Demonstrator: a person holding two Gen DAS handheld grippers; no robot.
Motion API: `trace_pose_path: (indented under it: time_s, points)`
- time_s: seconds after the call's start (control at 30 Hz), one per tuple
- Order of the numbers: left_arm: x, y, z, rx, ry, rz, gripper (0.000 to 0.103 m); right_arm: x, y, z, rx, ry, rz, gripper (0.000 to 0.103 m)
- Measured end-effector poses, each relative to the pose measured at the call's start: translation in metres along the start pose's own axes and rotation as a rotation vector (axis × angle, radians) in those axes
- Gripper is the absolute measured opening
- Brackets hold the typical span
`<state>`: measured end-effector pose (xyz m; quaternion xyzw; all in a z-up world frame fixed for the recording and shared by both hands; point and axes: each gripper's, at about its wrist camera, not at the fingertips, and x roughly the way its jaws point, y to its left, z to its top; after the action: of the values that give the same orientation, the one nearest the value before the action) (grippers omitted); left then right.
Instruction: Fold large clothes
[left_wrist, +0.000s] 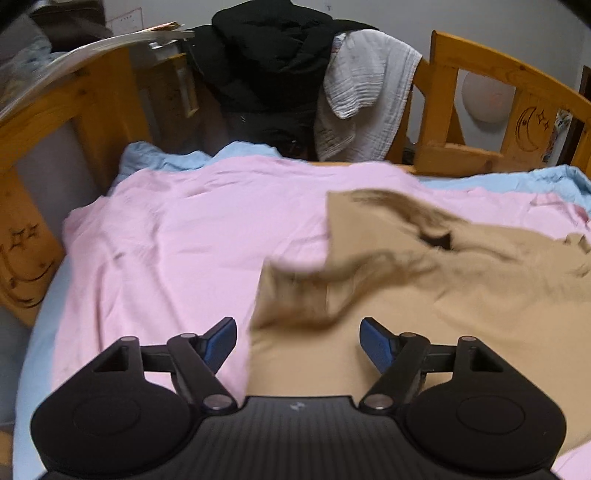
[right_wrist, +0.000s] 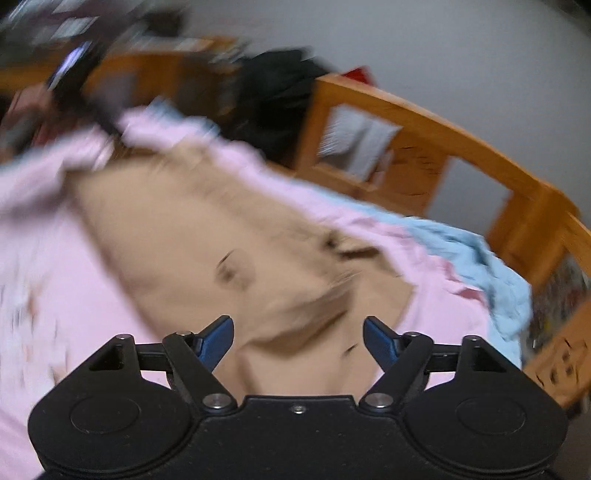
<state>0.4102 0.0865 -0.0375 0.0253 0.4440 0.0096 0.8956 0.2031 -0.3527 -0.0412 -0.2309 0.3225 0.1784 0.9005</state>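
The tan garment (left_wrist: 424, 280) lies rumpled on the pink sheet (left_wrist: 166, 251), probably spread for folding; left hand-held gripper (left_wrist: 298, 341) and right hand-held gripper (right_wrist: 298, 339) hover wide, empty, above its near edge.

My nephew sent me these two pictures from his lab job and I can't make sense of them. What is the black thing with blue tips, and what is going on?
No robot is here: a person holds a pair of hand-held tongs in each hand, each with a wide-angle camera looking forward along its two fingers. One picture is from the left tongs, the other from the right tongs. The black shape at the bottom is the tool's body; the blue tips are its fingers. Both tongs stand open and hold nothing.

They hover over a rumpled tan garment lying on a pink sheet with light blue bedding beneath, on a bed with an orange wooden rail. Black and white clothes hang over the rail. The right picture is motion-blurred.
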Motion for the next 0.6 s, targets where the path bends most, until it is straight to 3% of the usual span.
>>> trace_pose_path:
  time_s: [0.07,0.1,0.13,0.17,0.27,0.4,0.5,0.6]
  points:
    - [-0.006,0.006,-0.007,-0.006,-0.012,0.005,0.080,0.013,0.011,-0.003,-0.035,0.037,-0.017,0.038]
    - [-0.006,0.008,-0.008,-0.001,-0.014,0.008,0.081,0.019,0.010,-0.003,-0.026,0.045,-0.043,0.030]
    - [-0.006,0.009,-0.010,0.016,-0.011,0.022,0.081,0.022,0.007,-0.001,-0.002,0.042,-0.075,0.012]
    - [-0.005,0.008,-0.012,0.036,-0.003,0.045,0.081,0.025,0.001,0.002,0.030,0.032,-0.112,0.006]
    - [0.006,0.009,-0.017,0.067,0.036,0.117,0.081,0.036,-0.027,0.007,0.167,0.032,-0.235,0.003]
    - [0.028,0.009,-0.026,0.078,0.090,0.194,0.081,0.075,-0.064,-0.011,0.325,0.161,-0.346,0.003]
    - [0.030,0.013,-0.025,0.022,0.089,0.180,0.081,0.104,-0.074,-0.034,0.391,0.271,-0.351,0.007]
    - [0.017,0.025,-0.024,-0.067,0.079,0.133,0.082,0.106,-0.068,-0.035,0.374,0.269,-0.359,0.009]
